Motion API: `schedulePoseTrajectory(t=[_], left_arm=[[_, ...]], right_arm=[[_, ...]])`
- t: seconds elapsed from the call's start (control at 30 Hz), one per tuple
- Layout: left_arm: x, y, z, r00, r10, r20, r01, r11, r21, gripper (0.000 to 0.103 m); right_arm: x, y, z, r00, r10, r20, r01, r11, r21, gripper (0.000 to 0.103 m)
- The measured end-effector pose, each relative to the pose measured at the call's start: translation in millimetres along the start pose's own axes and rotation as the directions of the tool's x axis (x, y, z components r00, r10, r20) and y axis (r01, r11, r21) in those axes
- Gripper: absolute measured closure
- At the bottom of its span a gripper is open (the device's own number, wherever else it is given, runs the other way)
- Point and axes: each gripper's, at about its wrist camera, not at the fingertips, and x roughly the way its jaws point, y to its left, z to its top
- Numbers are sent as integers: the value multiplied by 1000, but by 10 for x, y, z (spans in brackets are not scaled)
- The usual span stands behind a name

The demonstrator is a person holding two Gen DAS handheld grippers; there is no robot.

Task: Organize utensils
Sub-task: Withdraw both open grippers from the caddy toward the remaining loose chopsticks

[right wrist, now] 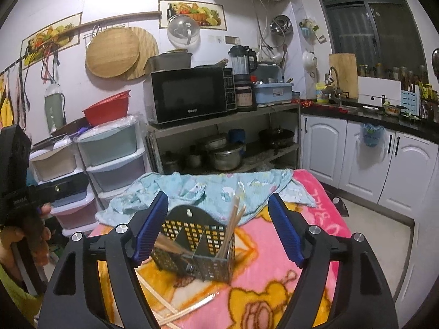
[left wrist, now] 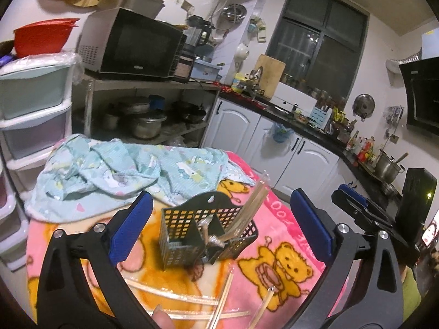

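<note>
Loose chopsticks [left wrist: 175,296] are seen at the frame's bottom, both the left hand-held gripper [left wrist: 221,222] and right hand-held gripper [right wrist: 219,233] released around the perforated holder [left wrist: 203,235] awaiting them.

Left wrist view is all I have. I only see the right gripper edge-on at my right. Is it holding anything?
Observer: No. On the right wrist view the right gripper has its jaws open with nothing pinched. The caddy sits just ahead, and no pad looks pressed on it.
Operator: The caddy's left compartment is blurred for me. Is anything in it?
Observer: Yes. A few brown sticks lie slanted in it, leaning toward the divider.
</note>
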Motion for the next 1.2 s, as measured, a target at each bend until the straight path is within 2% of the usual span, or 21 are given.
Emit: schedulePoseTrajectory(t=[0.37,0.77,1.1,1.2], left_arm=[[-149,187,-272,999,34,-22,-35,998,-50,11],[-85,230,-575,995,37,-94,-43,997,-62,11],[-46,359,-807,990,42,-136,-56,993,-102,11],[17,401,-920,985,38,-169,-60,990,-125,11]], right_arm=[[-5,3,-215,998,2,-66,-2,1000,-2,29],[20,-51,-532,988,-22,-151,22,1000,-3,29],[64,-11,-730,979,-25,-202,23,1000,-13,27],[97,-10,-792,975,-26,-220,24,1000,-9,27]])
